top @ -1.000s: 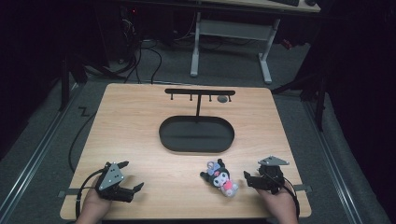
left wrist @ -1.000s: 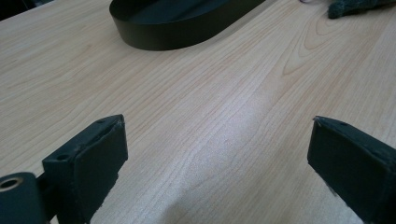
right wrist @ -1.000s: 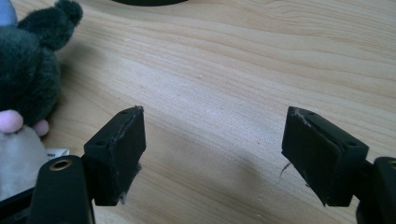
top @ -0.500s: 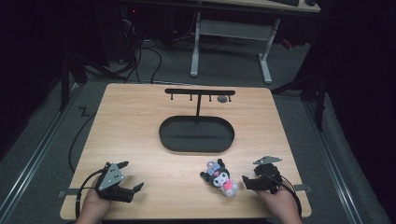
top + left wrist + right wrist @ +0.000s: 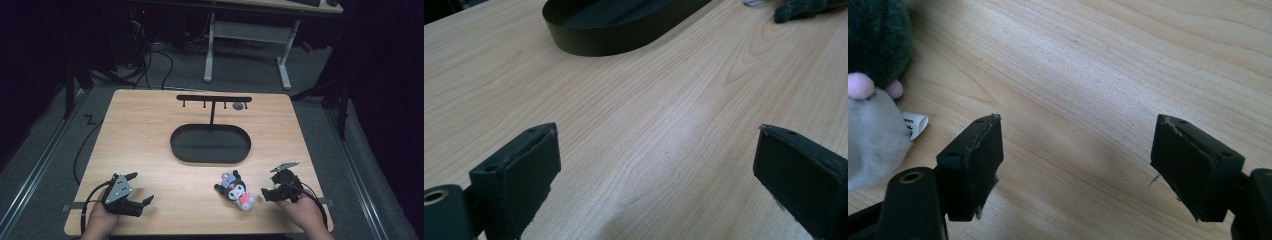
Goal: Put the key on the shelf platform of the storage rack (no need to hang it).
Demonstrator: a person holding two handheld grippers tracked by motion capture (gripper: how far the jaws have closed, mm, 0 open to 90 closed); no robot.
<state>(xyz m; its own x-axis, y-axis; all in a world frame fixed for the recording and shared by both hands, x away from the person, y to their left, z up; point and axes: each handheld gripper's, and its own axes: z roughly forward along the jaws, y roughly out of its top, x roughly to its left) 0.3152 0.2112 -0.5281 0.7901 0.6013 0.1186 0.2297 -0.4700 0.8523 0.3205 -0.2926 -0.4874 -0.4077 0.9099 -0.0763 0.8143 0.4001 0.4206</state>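
A small plush toy [image 5: 236,190], black-headed with a grey and pink body, lies on the wooden table [image 5: 150,130] near its front edge. My right gripper [image 5: 267,189] rests just to the plush's right with its jaws pointing toward it. In the right gripper view that gripper [image 5: 1078,122] is open over bare wood, and the plush [image 5: 873,100] lies outside its left jaw. My left gripper [image 5: 142,187] sits at the front left, open, with only table between its jaws [image 5: 659,132]. The plush [image 5: 804,7] peeks in at the top right of the left gripper view.
A black oval tray [image 5: 210,160] lies in the middle of the table, its wall [image 5: 604,42] ahead of the left gripper. Behind it a black T-shaped rack with hooks [image 5: 213,99] stands, with a small grey round piece [image 5: 238,106] hanging on it. Cables trail off the table's left side.
My right gripper has edged slightly left, closer to the plush. The left gripper and the plush have stayed where they were.
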